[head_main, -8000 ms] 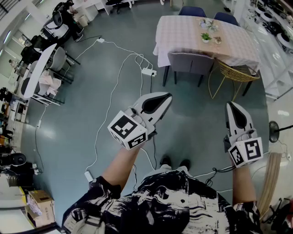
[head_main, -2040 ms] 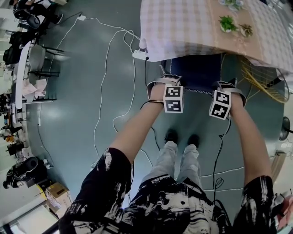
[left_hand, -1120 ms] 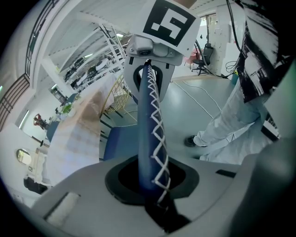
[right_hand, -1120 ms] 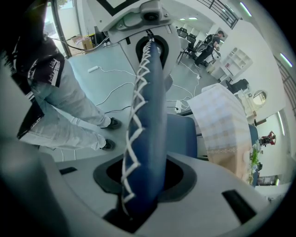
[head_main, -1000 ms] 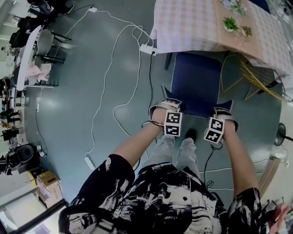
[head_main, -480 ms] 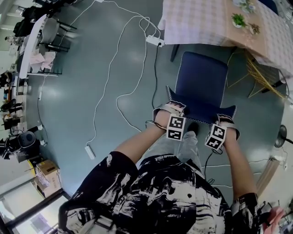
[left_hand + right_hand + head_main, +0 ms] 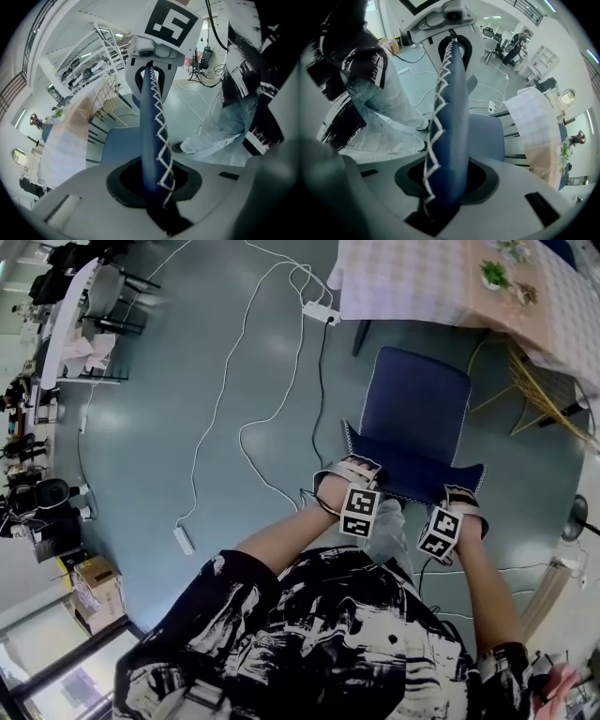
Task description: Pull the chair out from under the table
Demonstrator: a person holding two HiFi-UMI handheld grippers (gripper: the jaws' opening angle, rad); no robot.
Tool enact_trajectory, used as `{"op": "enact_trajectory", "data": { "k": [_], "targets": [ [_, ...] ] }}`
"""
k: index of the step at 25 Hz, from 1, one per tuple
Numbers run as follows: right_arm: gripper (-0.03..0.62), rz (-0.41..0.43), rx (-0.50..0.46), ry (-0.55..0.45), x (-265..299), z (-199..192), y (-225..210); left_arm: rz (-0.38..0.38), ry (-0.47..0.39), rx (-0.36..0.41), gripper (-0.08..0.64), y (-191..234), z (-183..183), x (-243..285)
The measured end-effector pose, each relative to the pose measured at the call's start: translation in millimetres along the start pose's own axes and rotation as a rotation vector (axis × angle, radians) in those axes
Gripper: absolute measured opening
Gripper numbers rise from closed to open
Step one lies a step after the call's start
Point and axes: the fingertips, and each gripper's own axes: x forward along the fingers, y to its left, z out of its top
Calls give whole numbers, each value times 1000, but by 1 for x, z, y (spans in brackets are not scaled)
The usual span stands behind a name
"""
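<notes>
Jaws of the left tool (image 7: 348,468) and right tool (image 7: 463,495) pinch the stitched backrest edge of the blue chair (image 7: 417,409), its seat clear of the checked tabletop (image 7: 412,277).

The dark blue chair (image 7: 417,409) stands upright on the floor in front of me. Its seat is out in the open, near the edge of the table (image 7: 403,277) with the checked cloth. Its back, with white zigzag stitches, faces me.
</notes>
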Motion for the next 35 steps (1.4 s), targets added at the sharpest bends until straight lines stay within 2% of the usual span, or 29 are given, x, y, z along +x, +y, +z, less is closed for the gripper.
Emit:
{"op": "enact_trajectory", "data": {
  "k": [11, 24, 28, 29, 31, 35],
  "targets": [
    [133, 22, 7, -11, -6, 5, 45, -25, 0, 2, 66, -42, 7, -7],
    [135, -6, -7, 0, -5, -1, 47, -36, 2, -3, 64, -48, 10, -6],
    [166, -44, -11, 4, -5, -1, 45, -57, -16, -35, 92, -49, 10, -7],
    [189, -30, -6, -10, -6, 1, 48, -58, -30, -44, 110, -49, 11, -8],
    [288, 33, 12, -63, -15, 5, 57, -57, -49, -64, 129, -49, 8, -13],
    [301, 137, 15, -179, -65, 3, 58, -97, -67, -130, 144, -45, -8, -46]
  ]
}}
